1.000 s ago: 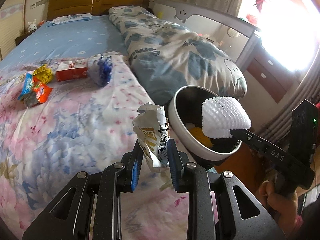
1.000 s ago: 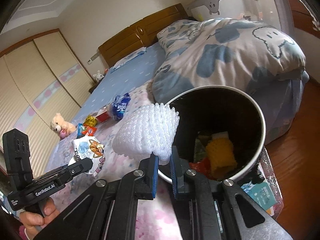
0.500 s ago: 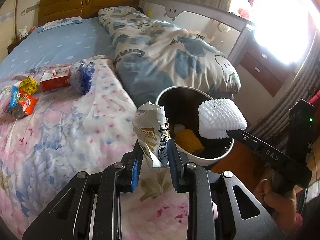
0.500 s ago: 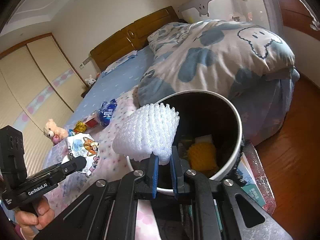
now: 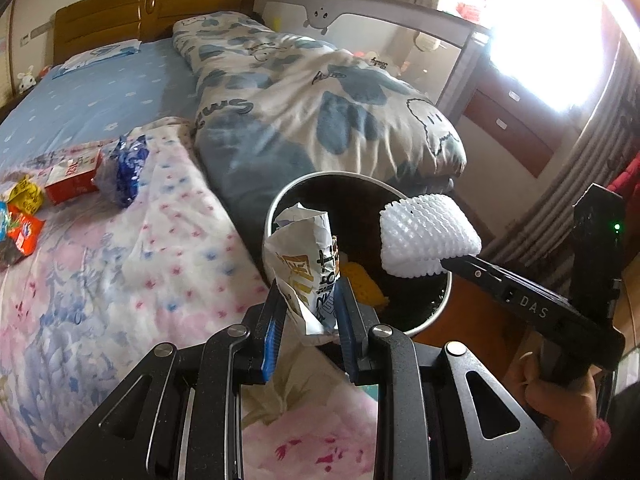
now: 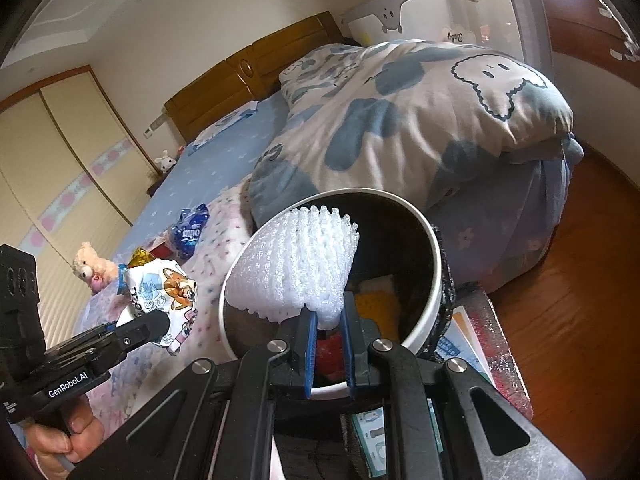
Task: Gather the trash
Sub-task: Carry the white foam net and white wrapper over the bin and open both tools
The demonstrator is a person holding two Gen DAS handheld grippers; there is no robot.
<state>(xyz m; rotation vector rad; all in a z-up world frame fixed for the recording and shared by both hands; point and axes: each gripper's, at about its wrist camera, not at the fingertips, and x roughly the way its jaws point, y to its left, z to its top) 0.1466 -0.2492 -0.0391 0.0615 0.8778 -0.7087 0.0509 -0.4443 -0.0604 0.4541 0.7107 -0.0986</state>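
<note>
My left gripper [image 5: 308,312] is shut on a crumpled white snack wrapper [image 5: 306,268] and holds it at the near rim of the round white trash bin [image 5: 432,312]. My right gripper [image 6: 328,344] is shut on a white foam net sleeve [image 6: 296,272] and holds it over the bin's opening [image 6: 434,264]. The bin has a black inside with yellow and red trash at the bottom. The wrapper also shows in the right wrist view [image 6: 164,292], and the foam sleeve shows in the left wrist view [image 5: 428,236].
More trash lies on the floral bed sheet: a blue bag [image 5: 126,168], a red box [image 5: 72,176] and small colourful wrappers [image 5: 22,216]. A blue-and-white duvet [image 5: 328,112] is heaped beside the bin. A booklet [image 6: 460,344] lies under the bin on a stand.
Both grippers have moved closer to the bin. The foam sleeve now hangs over the bin's opening and the wrapper has reached its rim.
</note>
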